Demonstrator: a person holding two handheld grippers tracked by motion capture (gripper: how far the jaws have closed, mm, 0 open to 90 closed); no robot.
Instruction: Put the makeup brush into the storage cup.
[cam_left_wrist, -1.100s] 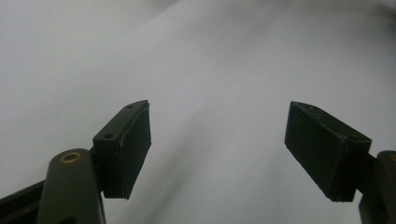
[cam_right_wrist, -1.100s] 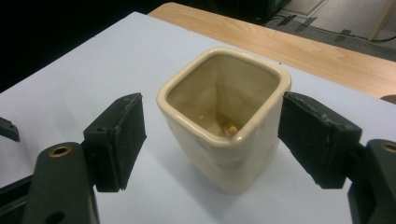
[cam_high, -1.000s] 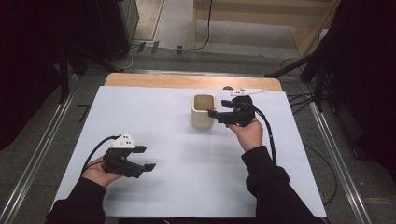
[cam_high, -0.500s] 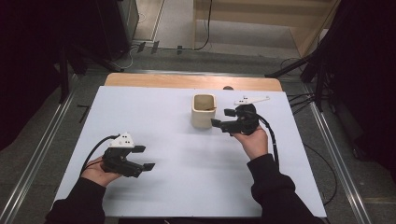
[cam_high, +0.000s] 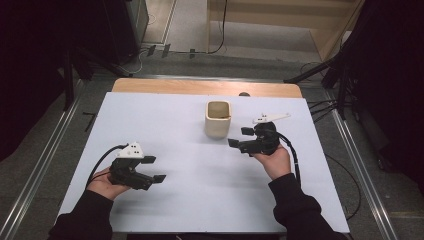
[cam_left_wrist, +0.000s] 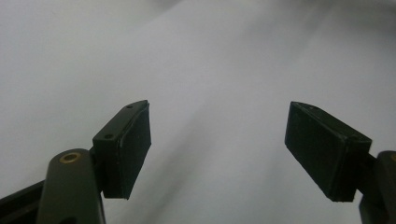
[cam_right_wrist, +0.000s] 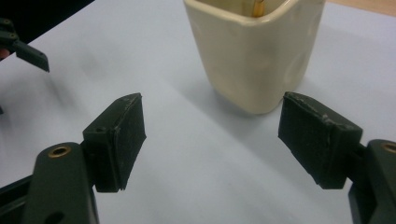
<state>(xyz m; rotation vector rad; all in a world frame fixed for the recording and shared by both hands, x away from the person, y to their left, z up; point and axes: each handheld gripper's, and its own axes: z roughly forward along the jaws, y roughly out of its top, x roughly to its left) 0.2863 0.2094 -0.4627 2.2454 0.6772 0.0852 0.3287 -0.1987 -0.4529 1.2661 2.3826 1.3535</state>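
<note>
The right gripper (cam_high: 240, 137) sits just beside the cream square cup (cam_high: 218, 119) — jaws spread wide, holding nothing; the left gripper (cam_high: 154, 169) rests well apart, likewise agape.

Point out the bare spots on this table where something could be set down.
The white table is bare across its far-left part, left of the cream cup, and across the middle between the left gripper and the right gripper. The near edge between the two forearms is also free. It is tightest between cup and right gripper.

Lab-like recording bay; white table (cam_high: 165, 125); floor rails (cam_high: 45, 165); dark drapes (cam_high: 30, 60); cables (cam_high: 220, 30).
</note>
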